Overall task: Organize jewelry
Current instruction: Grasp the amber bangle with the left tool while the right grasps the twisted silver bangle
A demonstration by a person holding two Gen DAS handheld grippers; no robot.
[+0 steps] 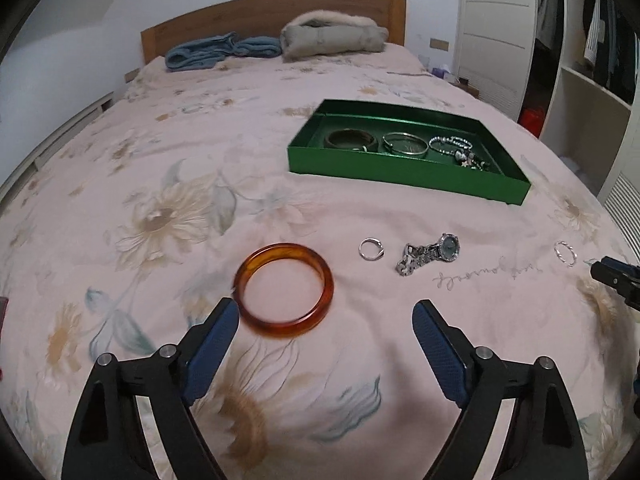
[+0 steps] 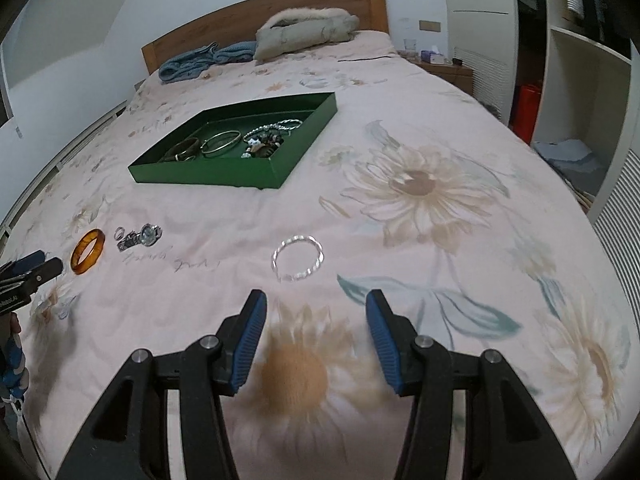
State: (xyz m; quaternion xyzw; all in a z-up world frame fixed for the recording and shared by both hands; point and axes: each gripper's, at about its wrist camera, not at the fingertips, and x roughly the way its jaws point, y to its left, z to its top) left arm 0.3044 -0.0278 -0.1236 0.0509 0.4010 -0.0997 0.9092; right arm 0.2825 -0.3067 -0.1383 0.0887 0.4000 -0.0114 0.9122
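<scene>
Left gripper [image 1: 325, 312], jaws spread wide and holding nothing, poised low over a floral pink bedspread [image 1: 160, 208]. Just ahead, nearer the left blue finger pad [image 1: 214, 344] and almost touching its tip: an amber bangle [image 1: 285, 289], flat on the cloth. Farther out and to the right, a small silver ring [image 1: 371, 249], then a silver wristwatch [image 1: 430, 253] just beside it.

Right gripper [image 2: 316, 302], likewise parted and empty, aimed at a twisted silver bracelet [image 2: 297, 258] lying flat a little beyond the fingertips, roughly centred between them, apart from both pads.

Beyond the loose pieces, well up the bed: a shallow green tray [image 1: 400, 174] already containing a dark bangle [image 1: 351, 139], a thin silver bangle [image 1: 405, 143] and beaded bracelets [image 1: 454, 145] side by side. At the headboard [image 1: 272, 12], a folded blue garment [image 1: 218, 51] and a fur-trimmed beige coat [image 1: 332, 36].
</scene>
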